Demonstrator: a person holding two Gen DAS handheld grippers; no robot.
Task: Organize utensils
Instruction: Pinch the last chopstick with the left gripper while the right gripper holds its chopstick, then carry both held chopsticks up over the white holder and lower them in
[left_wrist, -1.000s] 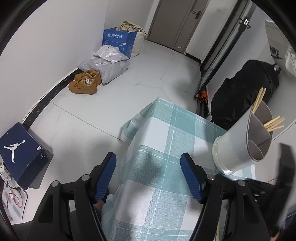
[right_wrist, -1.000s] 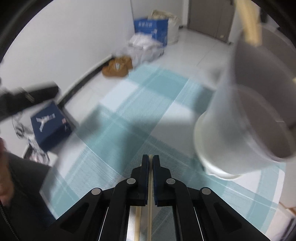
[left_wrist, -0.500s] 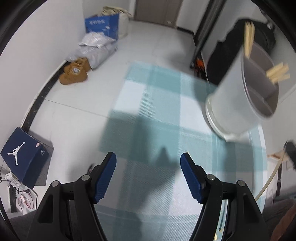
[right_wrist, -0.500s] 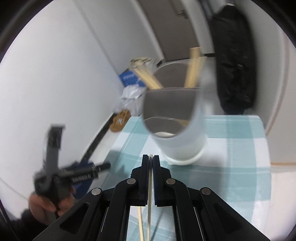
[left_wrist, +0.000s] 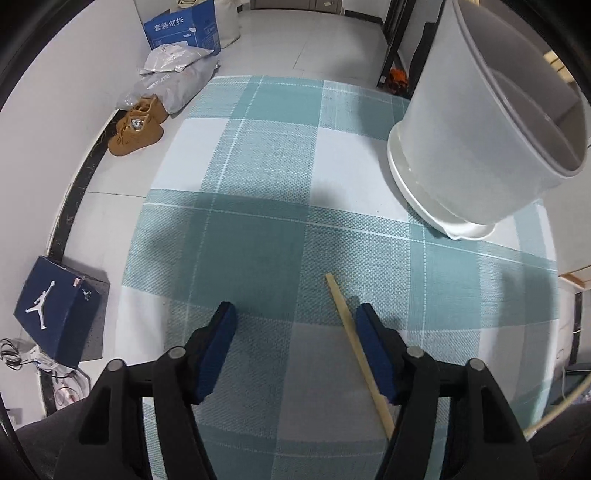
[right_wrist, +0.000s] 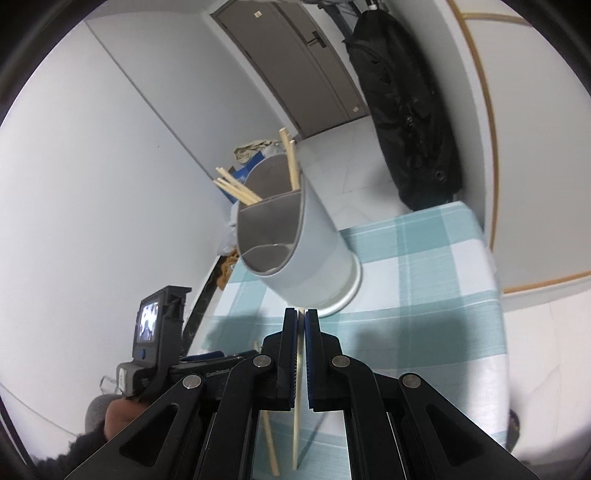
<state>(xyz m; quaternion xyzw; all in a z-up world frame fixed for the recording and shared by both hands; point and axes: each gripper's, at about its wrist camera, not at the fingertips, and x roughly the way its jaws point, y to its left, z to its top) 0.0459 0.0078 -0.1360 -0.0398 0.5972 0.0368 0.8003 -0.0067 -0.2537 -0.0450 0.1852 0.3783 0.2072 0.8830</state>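
A: Surface?
B: Teal-white checked cloth (left_wrist: 258, 155) on a table. White tile floor; tan shoes (left_wrist: 135, 127), grey bags, navy shoebox (left_wrist: 61, 310) by the wall. Grey door (right_wrist: 295, 62) and black bag (right_wrist: 406, 122) in the right wrist view.

A: Utensils?
B: White divided holder (right_wrist: 306, 243) on the cloth, chopsticks (right_wrist: 236, 190) in its back section. One loose chopstick (left_wrist: 351, 332) lies flat, just inside the left gripper's (left_wrist: 295, 343) right finger.

A: Tongs?
B: Left closing, pads not on the stick yet. Right gripper (right_wrist: 301, 332) clamped on a chopstick (right_wrist: 297, 417).

A: Vs a sec ago?
B: Left view had no stick between its fingers; now it's over one. Holder's bigger, nearer in the left view.
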